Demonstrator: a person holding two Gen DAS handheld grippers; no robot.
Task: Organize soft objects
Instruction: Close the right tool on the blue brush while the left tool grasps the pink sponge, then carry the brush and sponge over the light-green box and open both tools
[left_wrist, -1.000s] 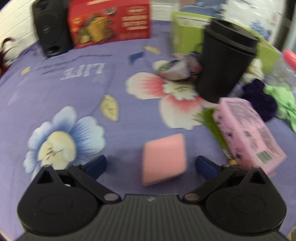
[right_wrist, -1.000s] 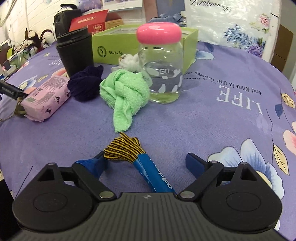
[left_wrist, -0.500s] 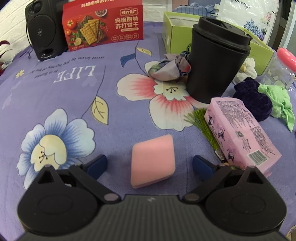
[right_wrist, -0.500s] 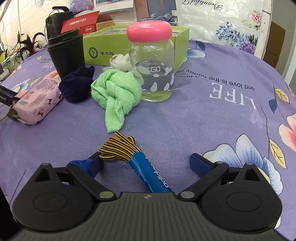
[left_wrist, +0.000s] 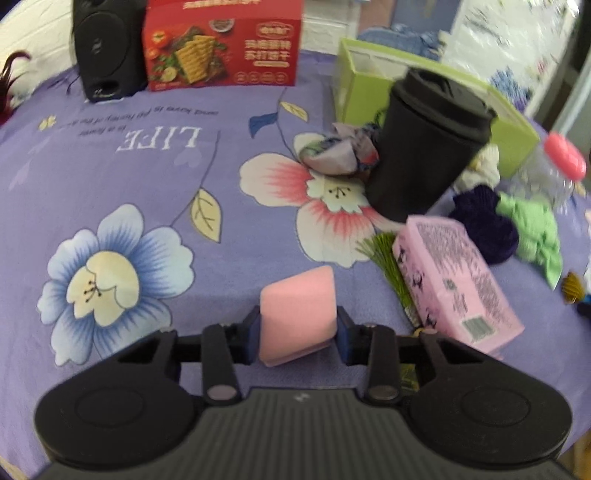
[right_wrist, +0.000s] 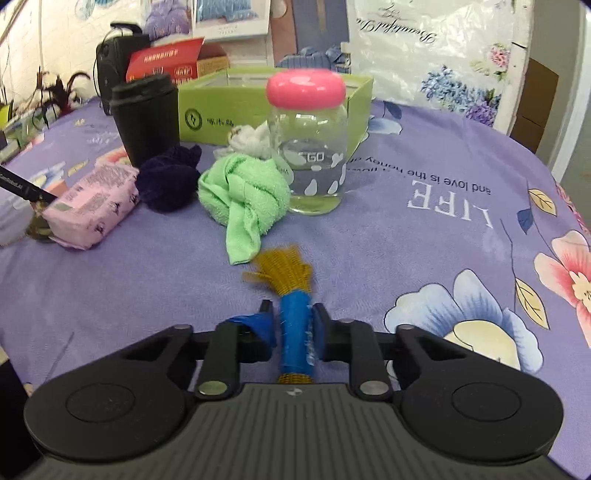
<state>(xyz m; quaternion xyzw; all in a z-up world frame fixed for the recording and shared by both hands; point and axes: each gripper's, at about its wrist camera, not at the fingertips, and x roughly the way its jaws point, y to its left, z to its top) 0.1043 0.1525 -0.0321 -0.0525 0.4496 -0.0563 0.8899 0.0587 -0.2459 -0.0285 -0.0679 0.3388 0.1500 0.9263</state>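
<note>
My left gripper (left_wrist: 298, 334) is shut on a pink sponge (left_wrist: 297, 314), which sits between its blue pads above the purple flowered cloth (left_wrist: 110, 177). My right gripper (right_wrist: 293, 330) is shut on a bundle of yellow-black shoelaces in a blue wrapper (right_wrist: 293, 332). A knotted green towel (right_wrist: 243, 192), a dark purple cloth ball (right_wrist: 168, 179) and a white cloth (right_wrist: 249, 138) lie ahead of the right gripper. A patterned crumpled cloth (left_wrist: 338, 153) lies beside the black cup (left_wrist: 424, 147).
An open green box (right_wrist: 273, 107) stands at the back. A glass jar with a pink lid (right_wrist: 308, 144), a pink tissue pack (left_wrist: 456, 280), a red cracker box (left_wrist: 221, 44) and a black speaker (left_wrist: 107, 48) stand around. Green grass-like sprigs (left_wrist: 388, 266) lie by the tissue pack.
Both grippers were open around their objects; now the left has closed on the pink sponge and the right on the shoelace bundle.
</note>
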